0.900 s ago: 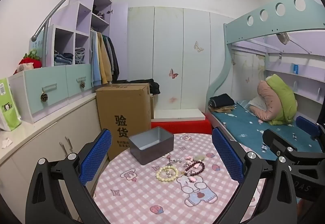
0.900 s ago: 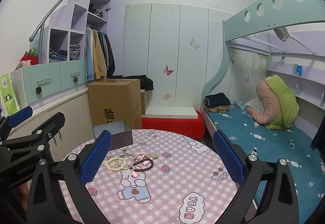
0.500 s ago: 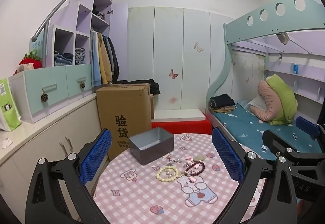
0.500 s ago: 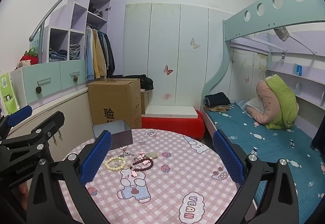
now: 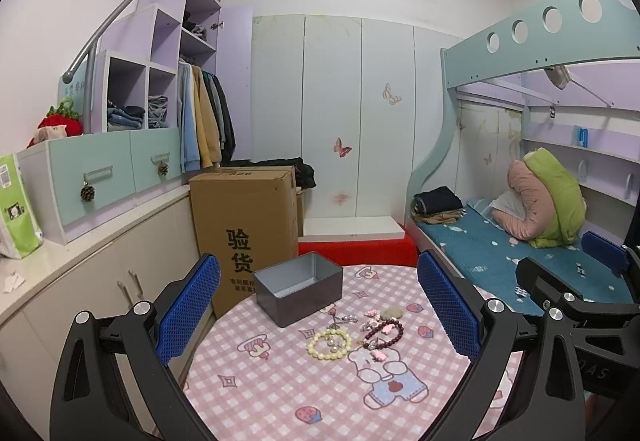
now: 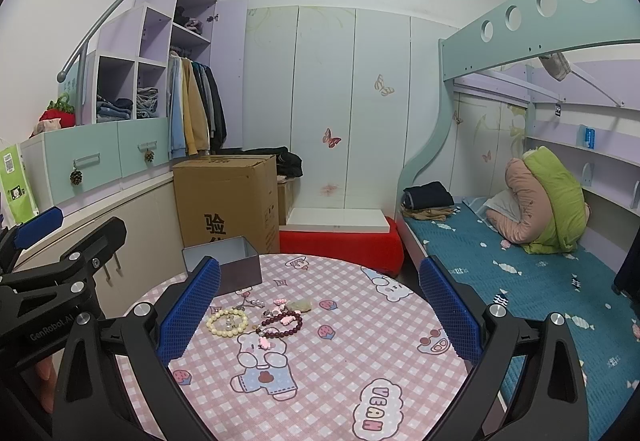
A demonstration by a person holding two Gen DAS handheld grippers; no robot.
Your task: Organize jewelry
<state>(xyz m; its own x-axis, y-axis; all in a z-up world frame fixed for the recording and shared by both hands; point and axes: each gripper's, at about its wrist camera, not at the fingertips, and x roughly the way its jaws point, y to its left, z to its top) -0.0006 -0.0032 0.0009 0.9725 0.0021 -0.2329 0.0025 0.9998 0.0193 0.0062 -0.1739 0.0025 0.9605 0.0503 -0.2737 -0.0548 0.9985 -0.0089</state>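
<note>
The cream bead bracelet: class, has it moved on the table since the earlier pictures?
No. The cream bead bracelet lies in the same place, just in front of the grey metal box and left of the dark red bracelet.

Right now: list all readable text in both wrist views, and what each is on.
"验货": cardboard box.
"VEAN": cloud print on the tablecloth.
"GenRobot.AI": left gripper's body.
"826", faint: top edge of the box.
Small print under "验货", green bag label, purple cabinet sign: too blurred.

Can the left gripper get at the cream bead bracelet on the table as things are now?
Probably yes. The left gripper is open and holds nothing, and the cream bead bracelet lies flat ahead of it on the pink checked tablecloth. Nothing stands between them; the grey metal tin sits behind.
</note>
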